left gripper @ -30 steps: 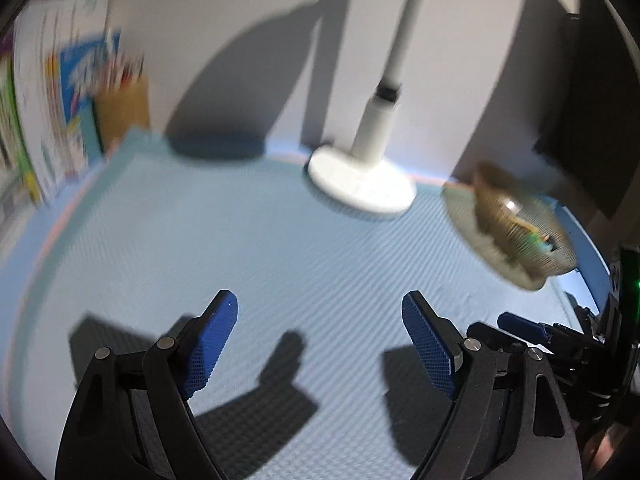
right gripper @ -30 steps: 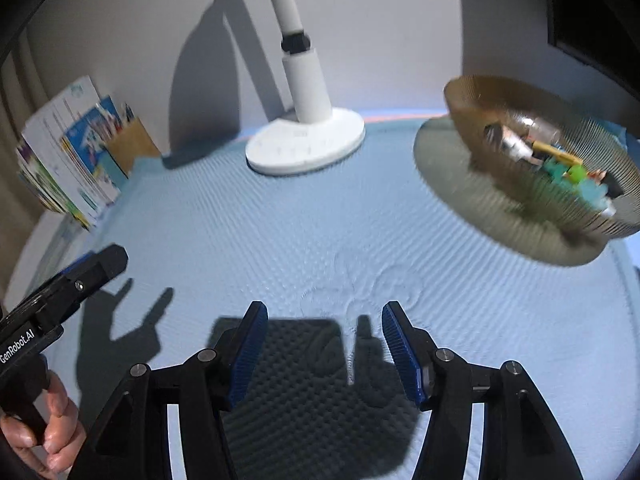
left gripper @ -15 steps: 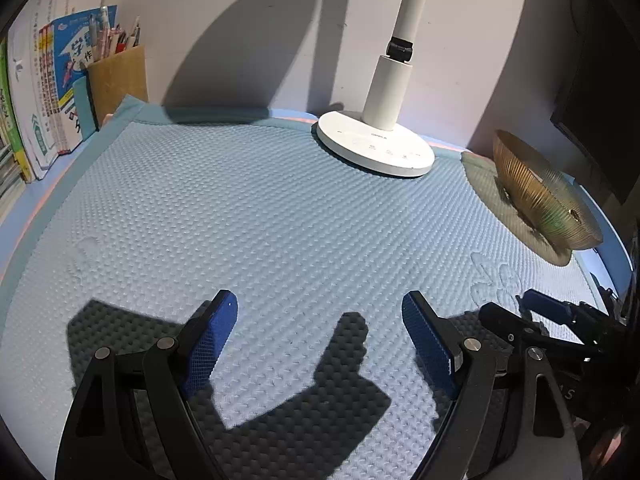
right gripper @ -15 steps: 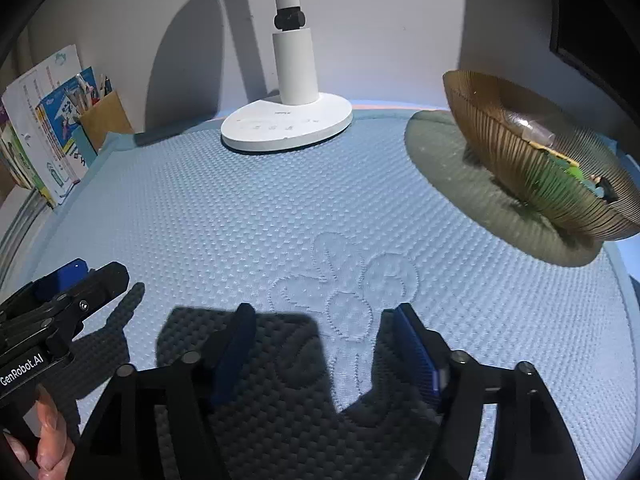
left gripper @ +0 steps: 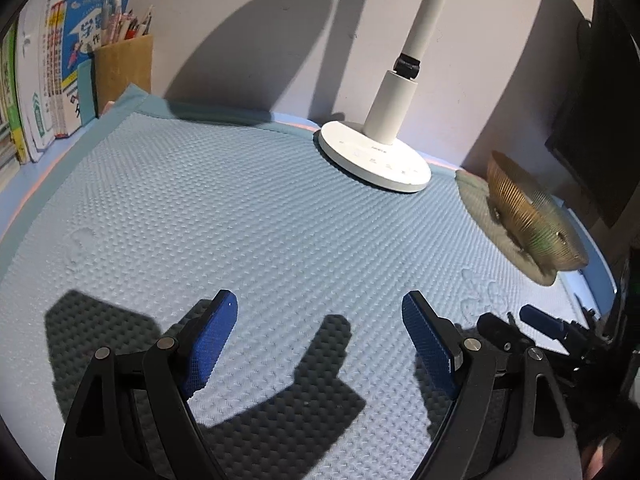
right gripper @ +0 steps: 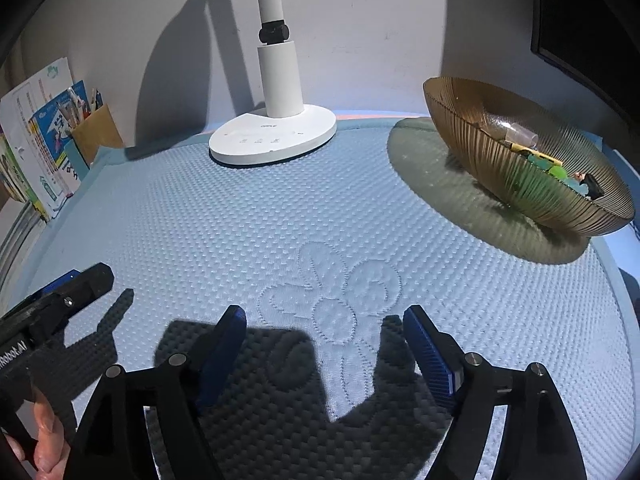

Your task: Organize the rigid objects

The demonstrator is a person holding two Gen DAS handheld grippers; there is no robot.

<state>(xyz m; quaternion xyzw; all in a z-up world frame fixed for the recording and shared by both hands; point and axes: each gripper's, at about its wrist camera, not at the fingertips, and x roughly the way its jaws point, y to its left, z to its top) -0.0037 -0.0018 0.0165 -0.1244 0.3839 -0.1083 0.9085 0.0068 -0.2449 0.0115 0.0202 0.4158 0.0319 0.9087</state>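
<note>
An amber ribbed glass bowl (right gripper: 532, 168) stands at the right of the blue textured mat (right gripper: 320, 208); inside it lie several small objects, among them a clear tube, a yellow piece, green pieces and a black one. The same bowl (left gripper: 532, 220) shows at the right in the left wrist view. My right gripper (right gripper: 324, 340) hovers low over the mat's stitched flower; its jaws are opening and nothing is between them. My left gripper (left gripper: 320, 328) stands open and empty over bare mat. Each gripper appears at the edge of the other's view.
A white lamp base (right gripper: 276, 136) with its post stands at the back centre against the wall. Books (left gripper: 44, 92) and a brown pen holder (left gripper: 124, 68) line the back left. A dark monitor edge (left gripper: 592, 128) is at the far right. A hand's fingers (right gripper: 44, 432) show bottom left.
The right gripper's jaws have spread wider, and its view tilted so the bowl sits further off. The left view swung and sharpened from a blur; its jaws kept the same width.
</note>
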